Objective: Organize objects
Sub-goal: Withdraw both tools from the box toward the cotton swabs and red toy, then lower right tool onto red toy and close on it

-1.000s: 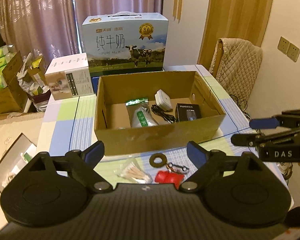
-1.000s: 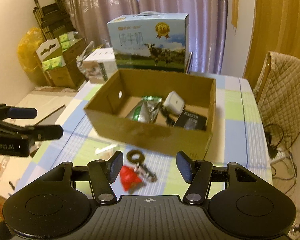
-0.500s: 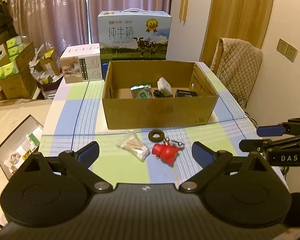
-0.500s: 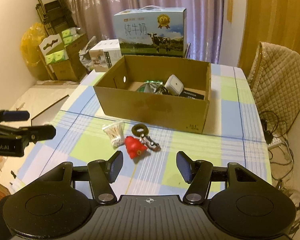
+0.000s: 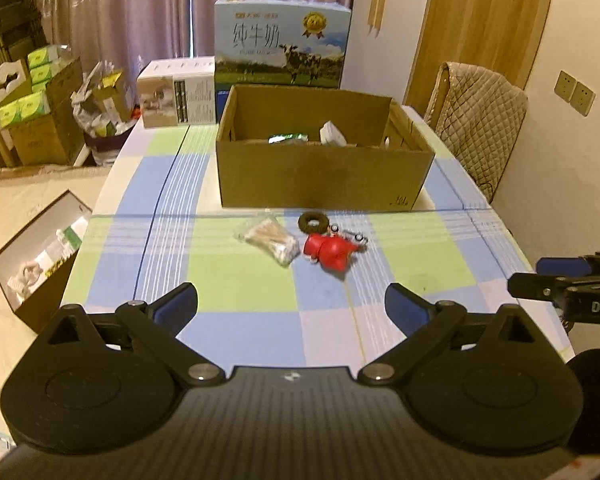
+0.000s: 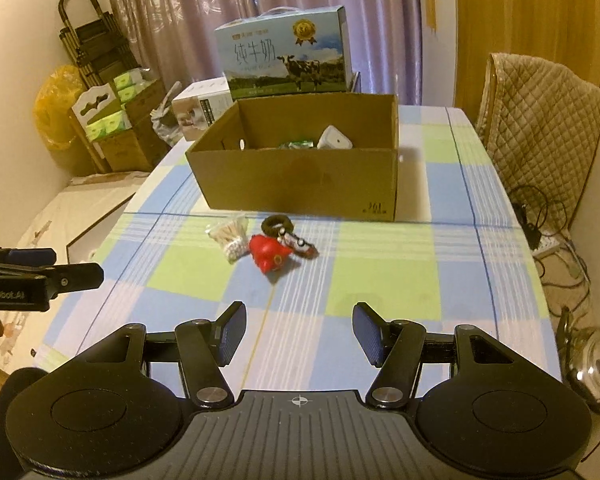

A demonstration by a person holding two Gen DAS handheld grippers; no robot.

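An open cardboard box (image 5: 320,178) (image 6: 300,180) stands on the checked table and holds a green packet (image 5: 288,138) and a white charger (image 6: 334,139). In front of it lie a bag of cotton swabs (image 5: 270,240) (image 6: 232,236), a dark ring (image 5: 312,221) (image 6: 277,224), a red toy (image 5: 330,252) (image 6: 268,256) and a small keychain (image 6: 298,243). My left gripper (image 5: 292,308) is open and empty, well short of these items. My right gripper (image 6: 298,330) is open and empty, also held back near the table's front.
A blue milk carton (image 5: 280,46) and a white box (image 5: 176,94) stand behind the cardboard box. A quilt-covered chair (image 6: 540,120) is at the right. Boxes and bags crowd the floor at the left (image 5: 40,112). A kettle (image 6: 592,360) sits low right.
Both grippers have pulled back from the cardboard box toward the table's front edge. The loose items now lie farther ahead. Both jaws stay open.
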